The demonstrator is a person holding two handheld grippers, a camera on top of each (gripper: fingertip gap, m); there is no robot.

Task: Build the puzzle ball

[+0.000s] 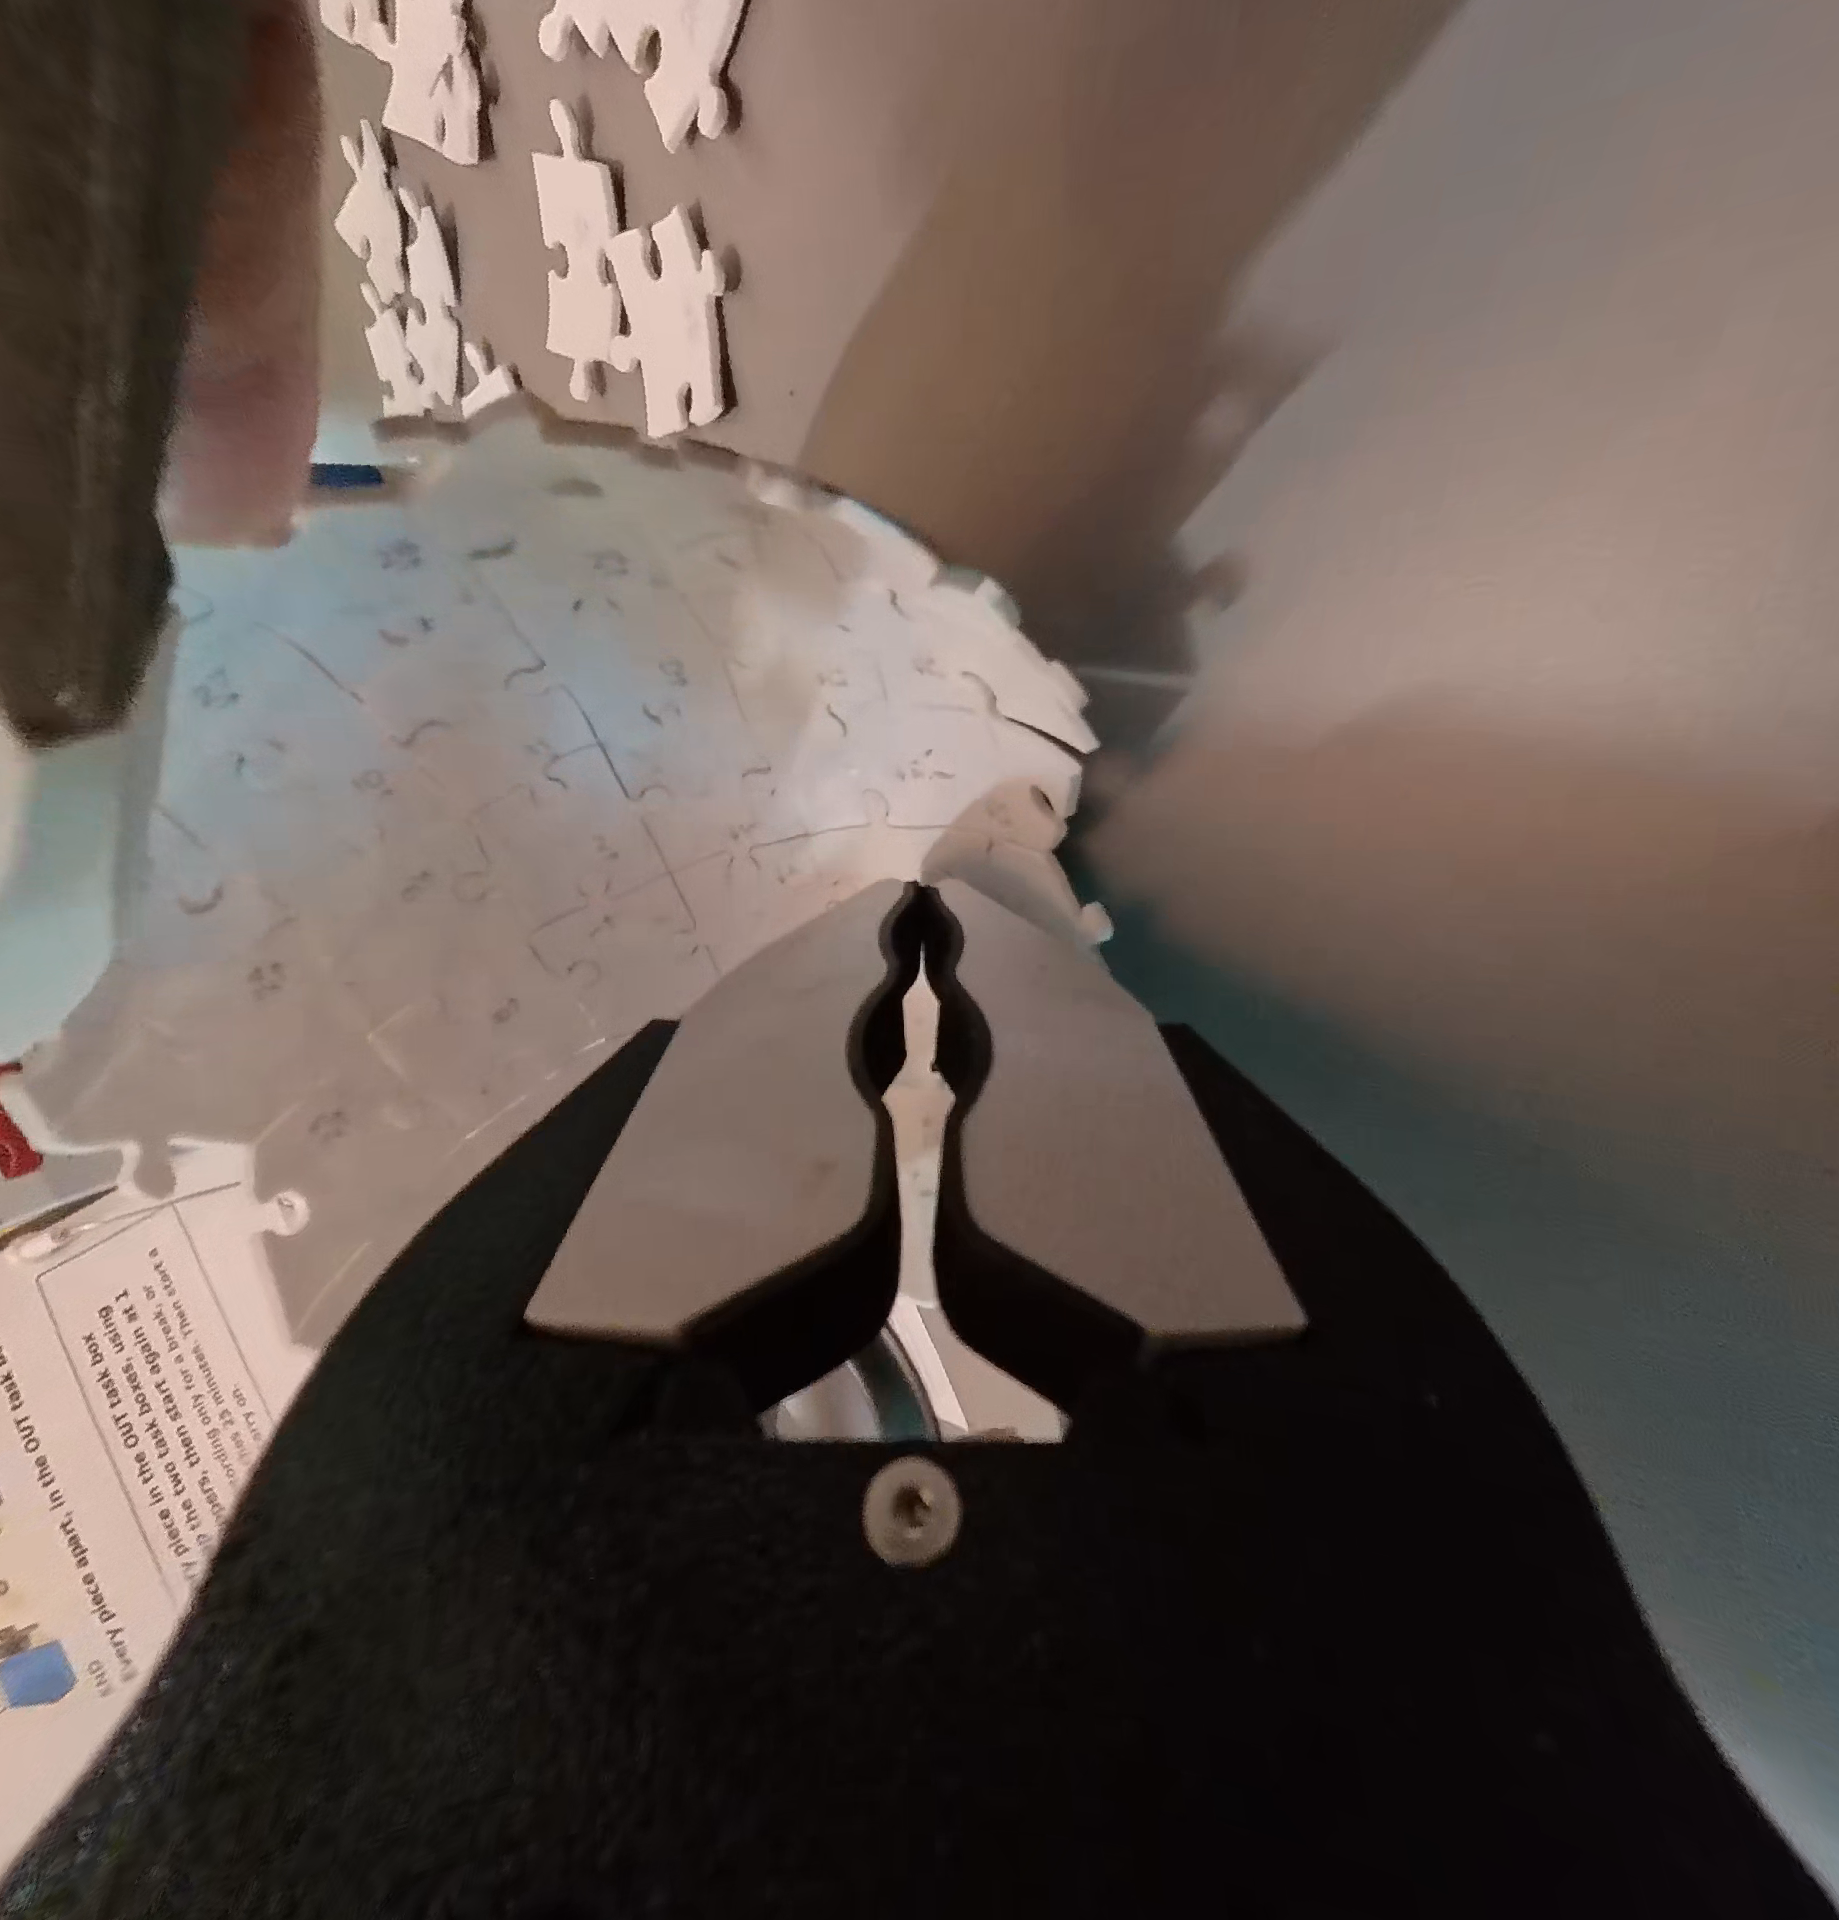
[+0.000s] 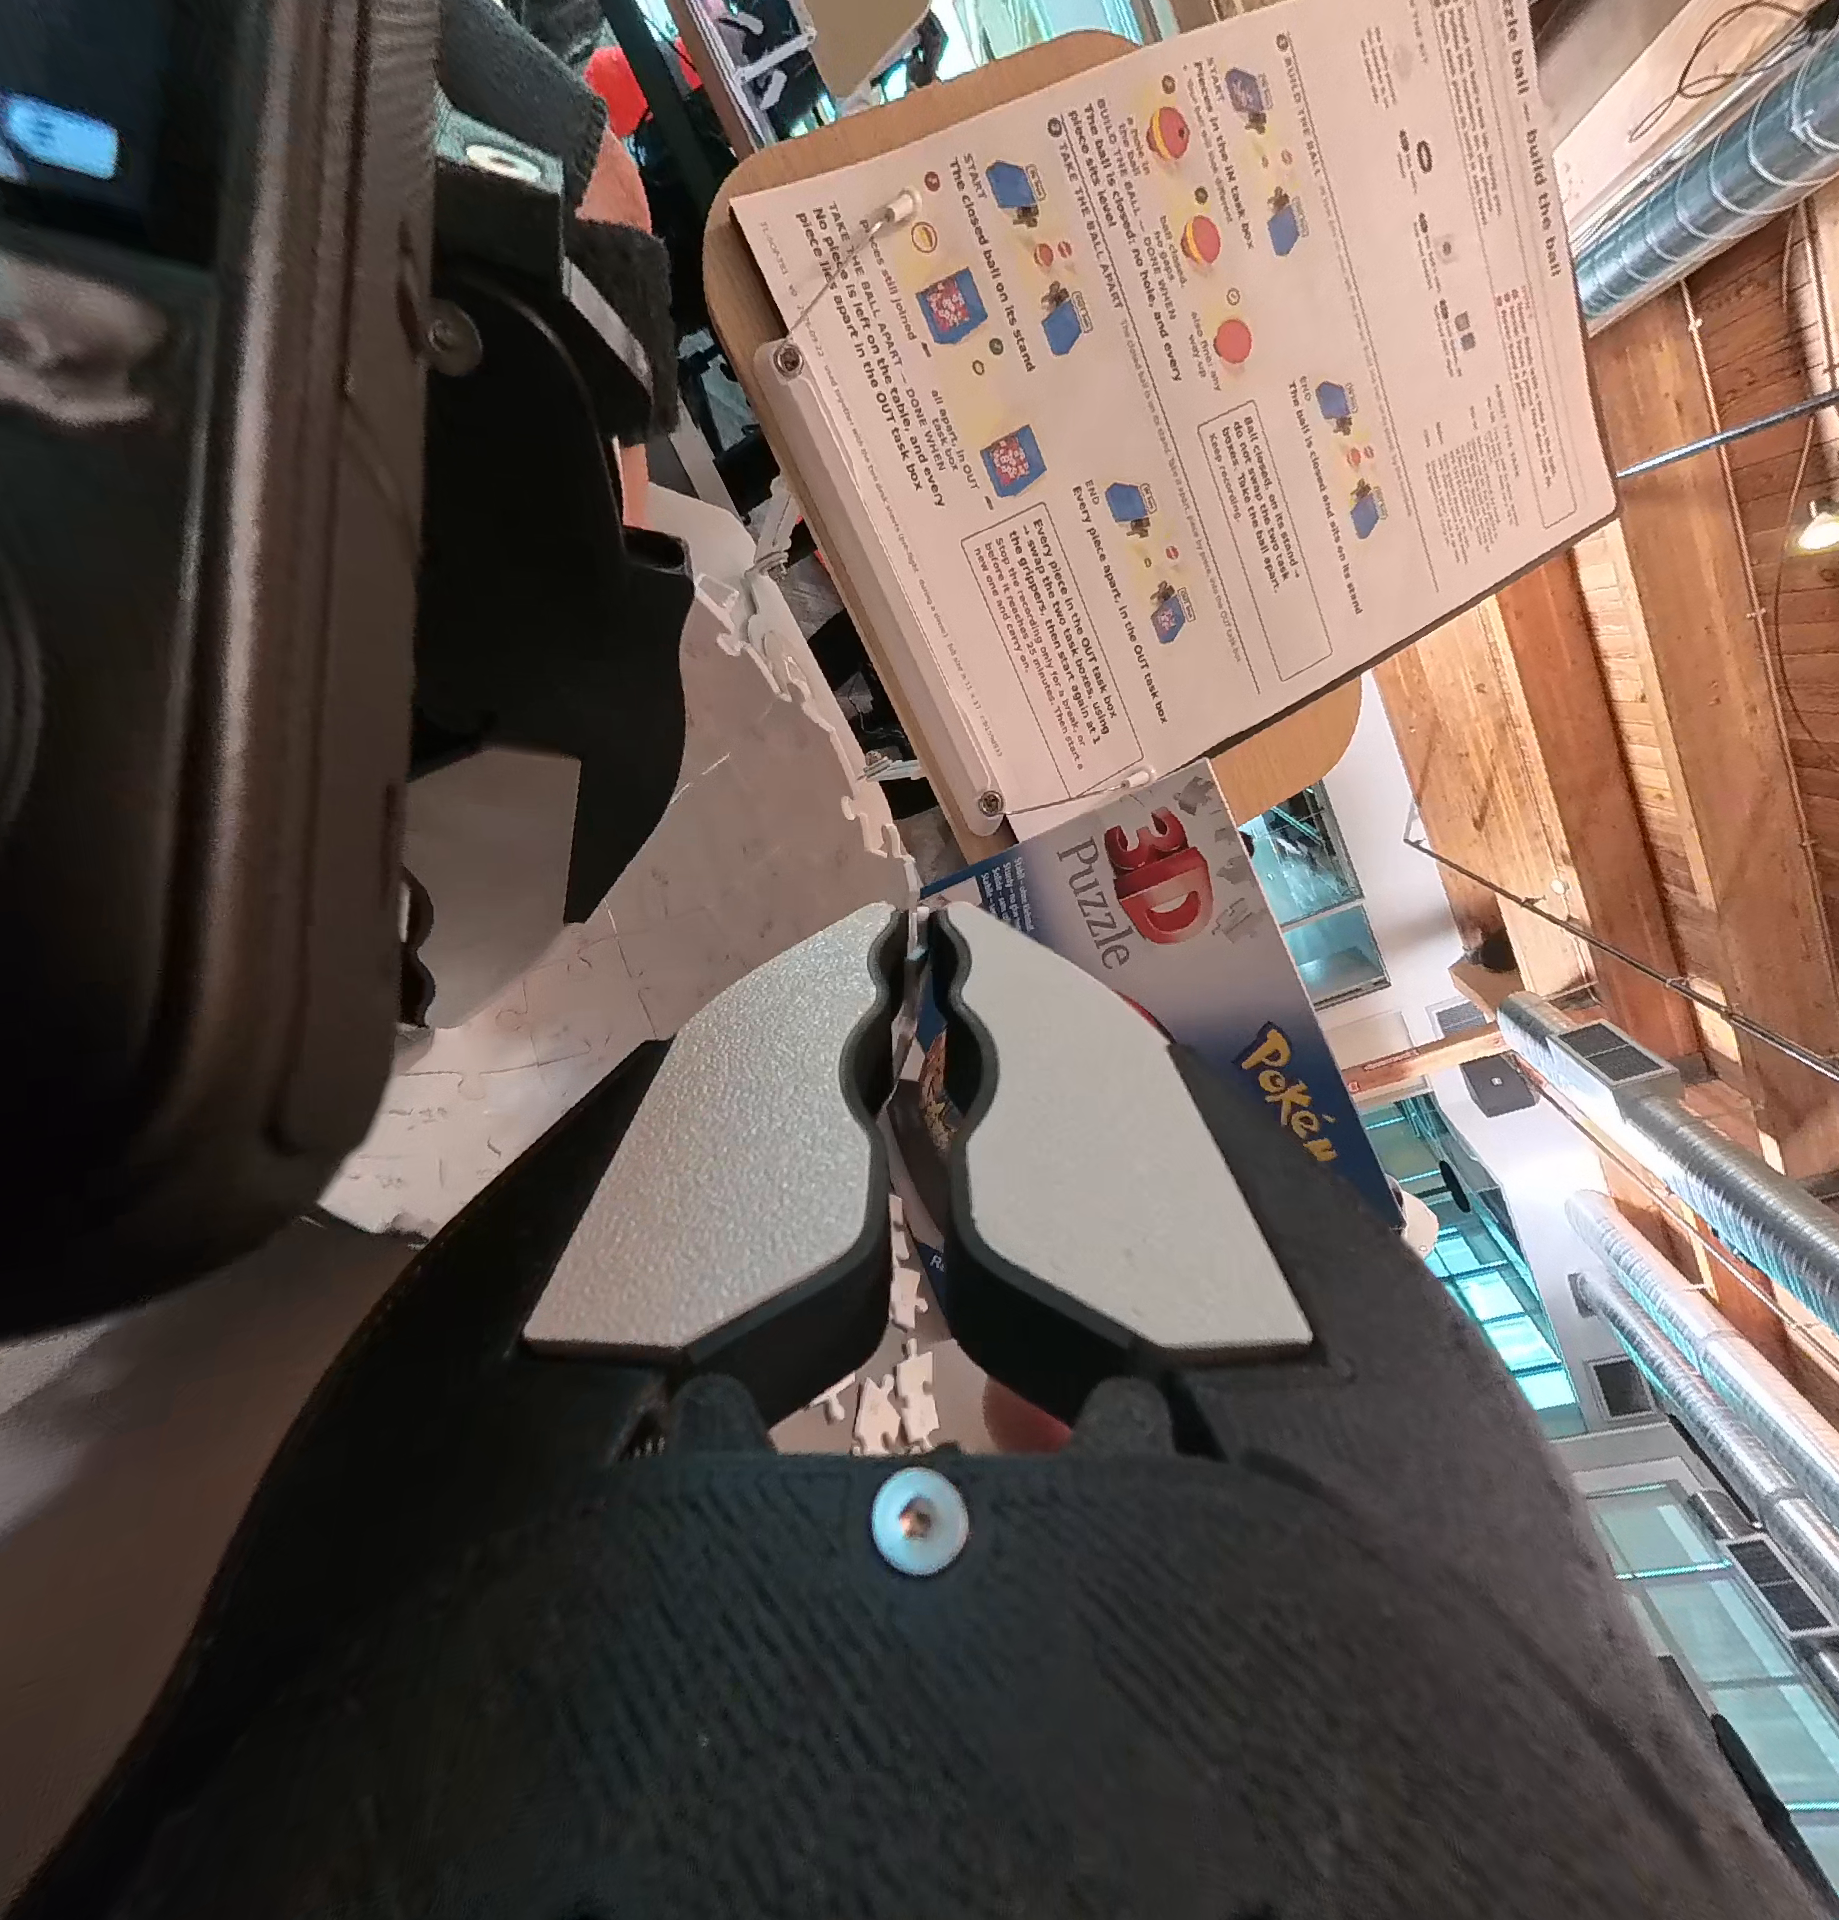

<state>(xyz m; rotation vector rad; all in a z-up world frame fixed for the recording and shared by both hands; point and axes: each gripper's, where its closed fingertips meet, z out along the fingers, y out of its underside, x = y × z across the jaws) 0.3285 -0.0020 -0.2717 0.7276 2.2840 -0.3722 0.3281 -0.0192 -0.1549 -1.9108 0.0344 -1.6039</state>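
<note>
The partly built puzzle ball is a curved white shell, its inner side with faint marks facing the left wrist view (image 1: 541, 790). It also shows in the right wrist view (image 2: 728, 831) with a jagged open rim. My left gripper (image 1: 923, 894) is shut on the shell's rim, and a thin white edge runs between its jaws. My right gripper (image 2: 920, 920) is shut on the rim too, with a white sliver between its tips. The left gripper's black body (image 2: 167, 727) fills the left of the right wrist view, close beside the right gripper. Several loose white pieces (image 1: 634, 281) lie on the table beyond the shell.
A printed instruction sheet (image 1: 94, 1455) lies at lower left; it shows on a wooden board in the right wrist view (image 2: 1154, 364). The blue puzzle box (image 2: 1206, 987) stands behind the right gripper. More loose pieces (image 2: 894, 1392) lie below its jaws. A dark sleeve (image 1: 84, 312) hangs at upper left. The tips of one gripper are about 11 cm away from the tips of the other.
</note>
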